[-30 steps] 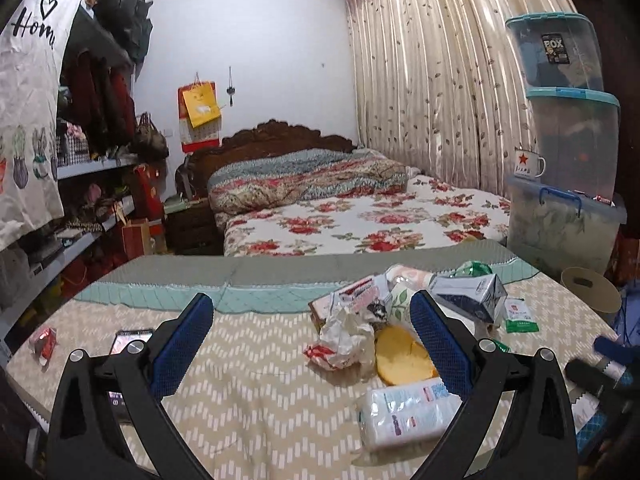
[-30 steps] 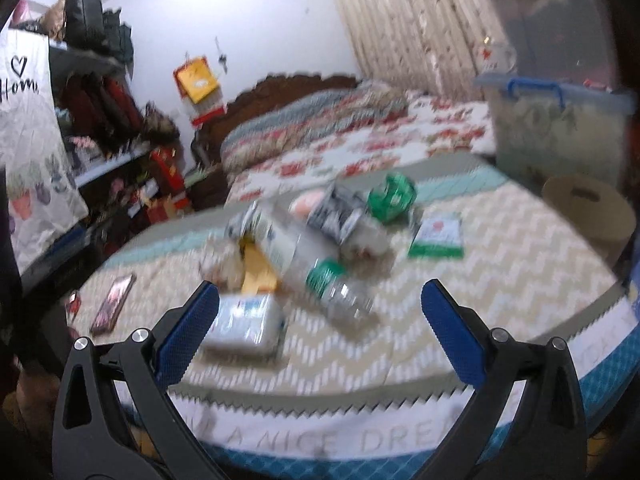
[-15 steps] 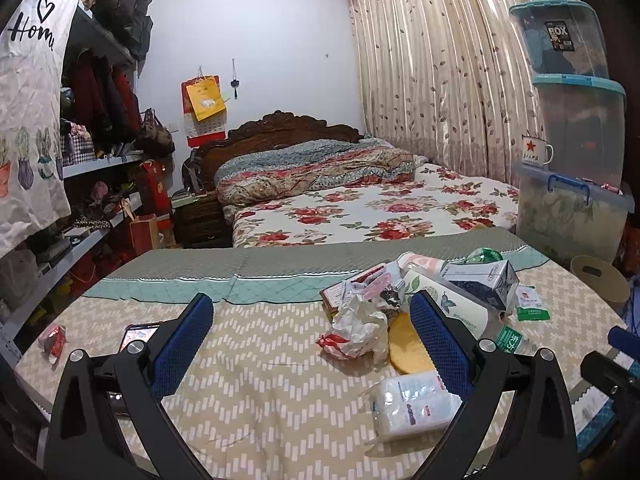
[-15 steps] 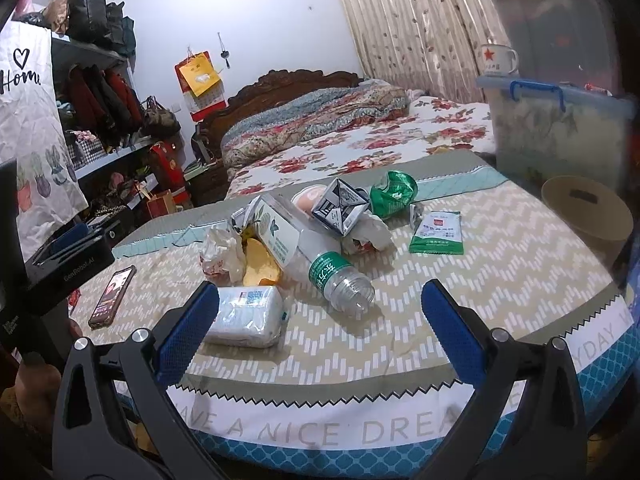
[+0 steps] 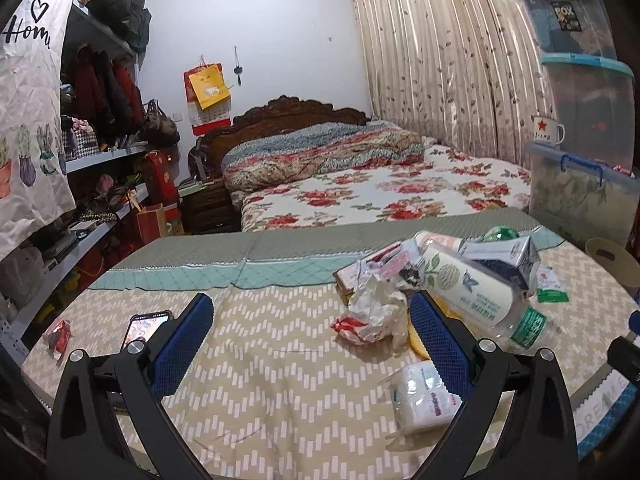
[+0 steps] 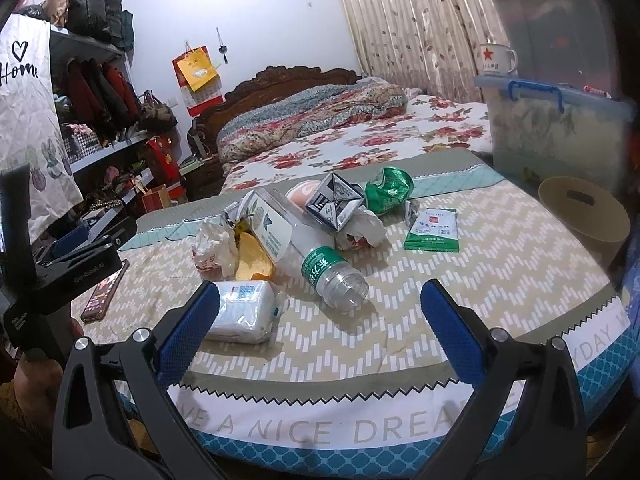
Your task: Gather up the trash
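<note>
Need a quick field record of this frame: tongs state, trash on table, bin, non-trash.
left tongs: open, holding nothing
right tongs: open, holding nothing
trash pile: plastic bottle on its side, crumpled paper, carton, crushed green can, green sachet
near edge: tissue pack
bin: beige, right of table
non-trash: phone

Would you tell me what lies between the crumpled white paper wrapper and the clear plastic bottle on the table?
A yellow piece, seemingly a lid or chip, lies between the crumpled wrapper and the bottle, partly tucked under the bottle; the right wrist view shows it best.
</note>
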The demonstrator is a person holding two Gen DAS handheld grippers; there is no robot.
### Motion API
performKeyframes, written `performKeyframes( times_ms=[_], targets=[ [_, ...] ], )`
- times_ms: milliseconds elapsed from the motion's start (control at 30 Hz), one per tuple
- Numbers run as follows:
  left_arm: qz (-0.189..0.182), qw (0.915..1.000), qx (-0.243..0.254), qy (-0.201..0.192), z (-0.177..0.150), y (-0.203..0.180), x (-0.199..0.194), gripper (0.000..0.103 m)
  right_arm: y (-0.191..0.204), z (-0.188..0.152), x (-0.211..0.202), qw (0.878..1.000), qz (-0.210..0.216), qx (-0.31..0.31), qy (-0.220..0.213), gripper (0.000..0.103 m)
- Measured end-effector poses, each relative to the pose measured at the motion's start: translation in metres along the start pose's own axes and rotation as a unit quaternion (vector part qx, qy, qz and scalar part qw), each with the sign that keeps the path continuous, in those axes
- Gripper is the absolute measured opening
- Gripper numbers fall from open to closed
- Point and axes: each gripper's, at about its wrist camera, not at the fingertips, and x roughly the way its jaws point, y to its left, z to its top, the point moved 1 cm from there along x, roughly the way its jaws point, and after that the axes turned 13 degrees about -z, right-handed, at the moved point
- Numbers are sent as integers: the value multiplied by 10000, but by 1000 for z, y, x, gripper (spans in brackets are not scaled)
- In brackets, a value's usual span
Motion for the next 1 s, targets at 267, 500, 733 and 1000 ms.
performKeyframes(
  times_ms=[267, 500, 733, 1000],
  targets=[
    [44, 9997, -22, 233, -9, 5, 20, 94, 10, -3, 17, 9991, 94, -308, 270, 76],
    [207, 9998, 8, 64, -4, 14, 22, 94, 20, -1, 17, 9985, 42, -544, 105, 74],
    [431, 9988, 114, -193, 2, 19, 18, 94, 16, 10, 7, 9984, -101, -470, -285, 76],
    [482, 9983, 235, -242, 0, 15, 15, 94, 6, 11, 11, 9994, -125, -231, -216, 80]
  ],
)
